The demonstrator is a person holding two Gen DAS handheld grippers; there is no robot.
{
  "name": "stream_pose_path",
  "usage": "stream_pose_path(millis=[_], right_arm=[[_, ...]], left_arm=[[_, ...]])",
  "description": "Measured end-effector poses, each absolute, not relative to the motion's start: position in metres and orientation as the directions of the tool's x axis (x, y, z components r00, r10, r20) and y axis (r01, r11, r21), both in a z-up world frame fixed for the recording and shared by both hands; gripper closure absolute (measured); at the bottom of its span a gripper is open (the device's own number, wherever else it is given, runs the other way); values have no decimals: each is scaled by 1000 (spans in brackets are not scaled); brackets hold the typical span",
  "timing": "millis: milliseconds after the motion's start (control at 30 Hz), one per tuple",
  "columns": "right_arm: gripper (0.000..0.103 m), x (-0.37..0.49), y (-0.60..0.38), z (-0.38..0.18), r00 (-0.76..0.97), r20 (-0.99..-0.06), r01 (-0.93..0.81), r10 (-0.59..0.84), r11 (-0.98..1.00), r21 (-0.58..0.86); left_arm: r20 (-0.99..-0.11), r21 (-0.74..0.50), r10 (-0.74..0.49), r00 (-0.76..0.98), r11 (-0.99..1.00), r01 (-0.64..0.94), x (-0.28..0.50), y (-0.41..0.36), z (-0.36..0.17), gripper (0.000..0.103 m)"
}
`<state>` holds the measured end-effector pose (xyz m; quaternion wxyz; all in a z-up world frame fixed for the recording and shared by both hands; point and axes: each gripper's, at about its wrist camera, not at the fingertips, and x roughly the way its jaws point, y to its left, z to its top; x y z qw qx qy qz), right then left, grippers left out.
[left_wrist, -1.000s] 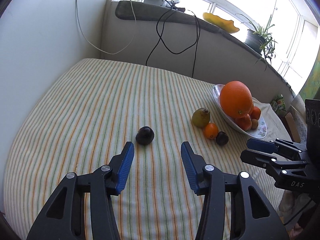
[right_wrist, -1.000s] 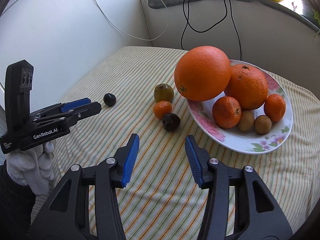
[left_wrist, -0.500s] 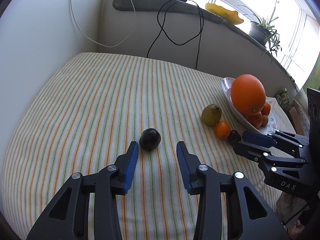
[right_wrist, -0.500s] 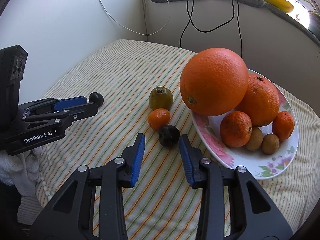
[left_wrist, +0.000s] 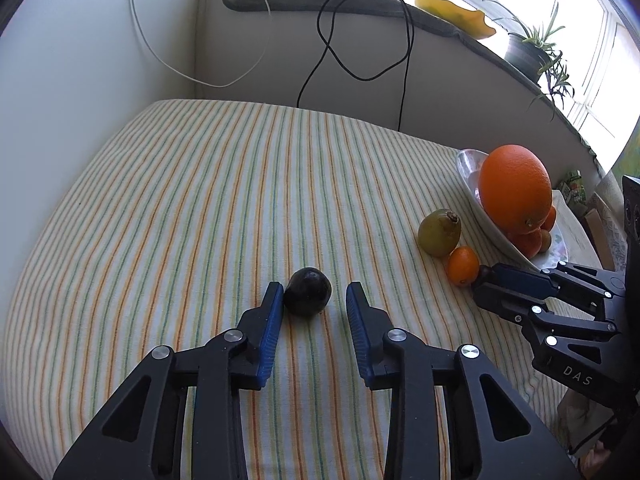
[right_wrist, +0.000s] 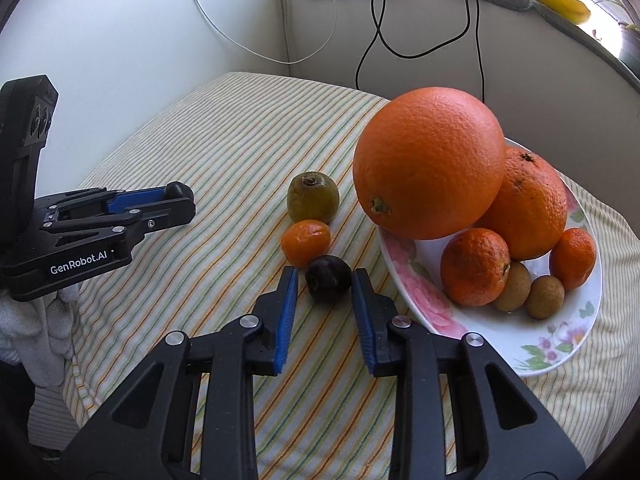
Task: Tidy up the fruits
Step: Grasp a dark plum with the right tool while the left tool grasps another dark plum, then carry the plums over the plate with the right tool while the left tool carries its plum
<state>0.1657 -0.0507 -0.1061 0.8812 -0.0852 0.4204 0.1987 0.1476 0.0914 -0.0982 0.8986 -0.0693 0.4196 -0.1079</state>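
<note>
My left claw (left_wrist: 314, 300) stood wide around a dark plum (left_wrist: 307, 291) on the striped desk (left_wrist: 180, 200), its left pad touching. My right claw (right_wrist: 325, 282) was narrower, bracketing another dark fruit (right_wrist: 328, 278) beside the plate (right_wrist: 560, 344).

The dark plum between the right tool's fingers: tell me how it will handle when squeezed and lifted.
The dark plum looks round and smooth, so it may roll or slip sideways if the right tool closes off-centre. It seems small and probably light. Its skin looks soft, so a hard squeeze could bruise it.
</note>
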Motion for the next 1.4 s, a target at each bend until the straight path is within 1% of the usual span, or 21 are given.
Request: stream_pose_path(millis=[67,100,433,767,1067,1400], right_arm=[[78,166,-53,-106,566,-774,-420,285,907,27],[78,169,-53,-106,564,-773,-421,289,907,32],[79,152,-53,-102,574,-758,-440,309,898,33],[79,125,-68,-90,573,-736,-457,361,886,78],[79,112,-101,-72,593,-706,-444,387,889,115],[79,116,-140,-59,627,-679,-402,381,905,137]], left_arm=[[-738,-224,-255,625,966,129,149,94,-98,79],[-737,-228,-256,626,965,126,149,95,-99,80],[-726,-226,-253,640,966,126,141,93,-95,81],[-695,-239,-277,664,959,150,124,82,-75,81],[-661,-246,-322,678,946,210,114,54,-56,81],[-640,-243,-369,674,929,278,111,14,-41,81]])
